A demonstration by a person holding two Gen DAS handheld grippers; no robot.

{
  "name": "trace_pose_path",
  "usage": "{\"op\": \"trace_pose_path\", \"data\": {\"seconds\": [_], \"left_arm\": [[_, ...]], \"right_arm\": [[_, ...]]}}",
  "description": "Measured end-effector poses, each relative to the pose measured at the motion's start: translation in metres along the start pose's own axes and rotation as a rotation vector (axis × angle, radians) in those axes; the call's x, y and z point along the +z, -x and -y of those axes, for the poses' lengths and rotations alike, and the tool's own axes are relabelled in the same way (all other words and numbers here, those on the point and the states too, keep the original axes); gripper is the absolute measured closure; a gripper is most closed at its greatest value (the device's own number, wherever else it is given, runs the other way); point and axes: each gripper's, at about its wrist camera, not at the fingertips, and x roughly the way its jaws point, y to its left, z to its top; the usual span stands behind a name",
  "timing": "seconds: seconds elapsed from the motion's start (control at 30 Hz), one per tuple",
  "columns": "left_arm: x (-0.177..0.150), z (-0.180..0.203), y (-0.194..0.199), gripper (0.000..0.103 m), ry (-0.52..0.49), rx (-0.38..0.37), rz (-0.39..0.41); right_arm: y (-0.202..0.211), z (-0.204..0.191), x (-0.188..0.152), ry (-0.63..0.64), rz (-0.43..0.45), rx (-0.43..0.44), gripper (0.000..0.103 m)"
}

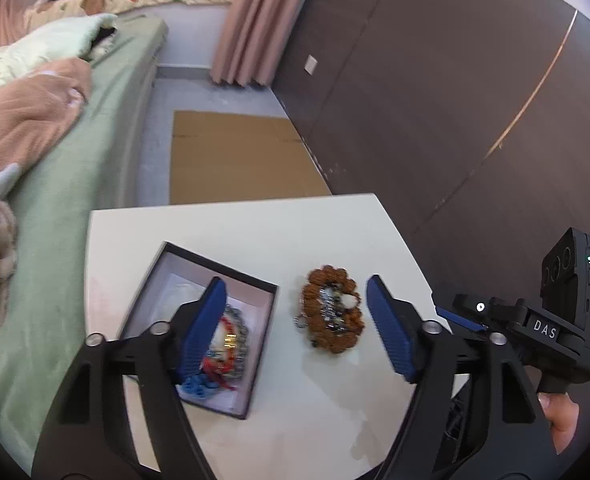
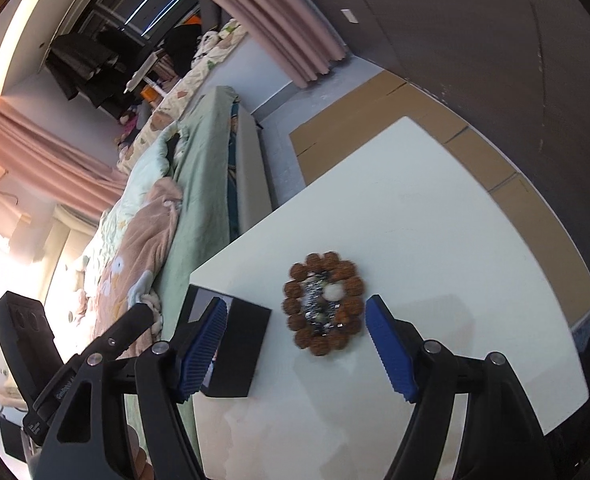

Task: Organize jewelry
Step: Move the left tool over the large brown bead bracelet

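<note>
Brown bead bracelet [image 2: 324,304] flat on white bench [image 2: 435,208], just right of open black box [image 1: 199,328] already holding other jewelry [image 1: 225,344]. Right gripper [image 2: 297,350] fingers wide, empty; left gripper [image 1: 295,330] likewise. Best straddled squarely, pinched across the rim, lifted clear of the chain inside.

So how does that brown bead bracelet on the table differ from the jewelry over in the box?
The brown bracelet lies loose on the white table; the jewelry sits inside the open black box. The bracelet is chunky rough brown beads ringing small silvery pieces; the boxed jewelry mixes red cord, silver beads and something blue. The bracelet is a neat oval, the boxed pieces a heap. Neither is held.
</note>
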Motion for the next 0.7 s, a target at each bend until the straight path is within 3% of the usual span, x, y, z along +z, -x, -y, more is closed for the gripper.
{"op": "trace_pose_path", "data": {"seconds": [0.3, 0.4, 0.7], "left_arm": [[0.003, 0.035, -0.033, 0.046, -0.090, 0.015, -0.112], [-0.002, 0.040, -0.045, 0.051, -0.074, 0.006, -0.158], [-0.008, 0.042, -0.080, 0.051, -0.030, 0.037, -0.250]], "right_arm": [[0.008, 0.024, 0.011, -0.066, 0.002, -0.015, 0.032], [0.010, 0.031, 0.012, -0.081, -0.001, -0.013, 0.032], [0.017, 0.041, 0.014, -0.094, 0.007, 0.010, 0.032]]}}
